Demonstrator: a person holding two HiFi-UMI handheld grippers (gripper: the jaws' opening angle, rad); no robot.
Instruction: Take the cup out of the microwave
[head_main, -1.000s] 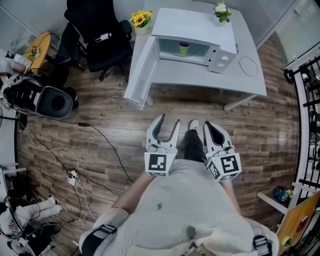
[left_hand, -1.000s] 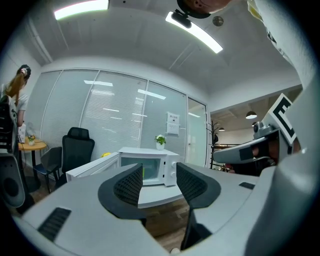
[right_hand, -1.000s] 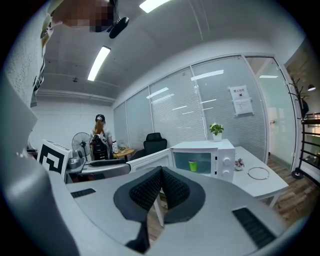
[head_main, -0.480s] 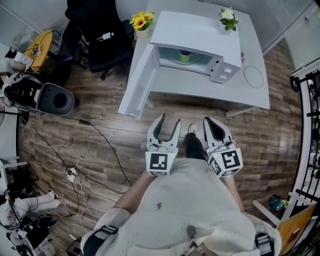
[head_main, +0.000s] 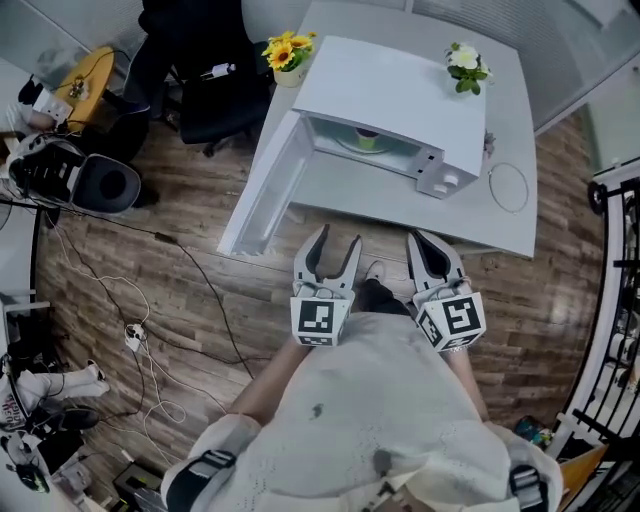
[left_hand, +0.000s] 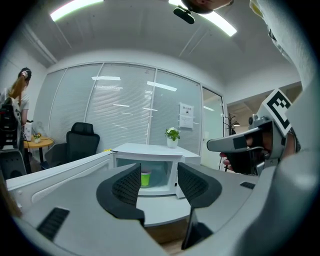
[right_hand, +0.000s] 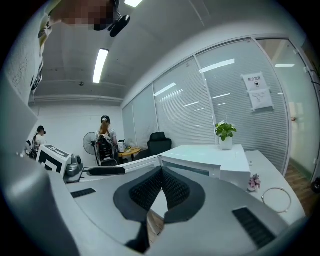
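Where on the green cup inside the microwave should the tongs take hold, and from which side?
Likely its side wall, midway up, coming in level through the open front: the cup stands upright, the door is swung wide to the left, and the microwave closes it off from above.

Yellow flower pot (head_main: 286, 52) at desk (head_main: 520, 120) far left corner; white-flowered plant (head_main: 466, 68) near far right corner; wire loop (head_main: 509, 187) by right edge; black chair (head_main: 200, 90) beside desk
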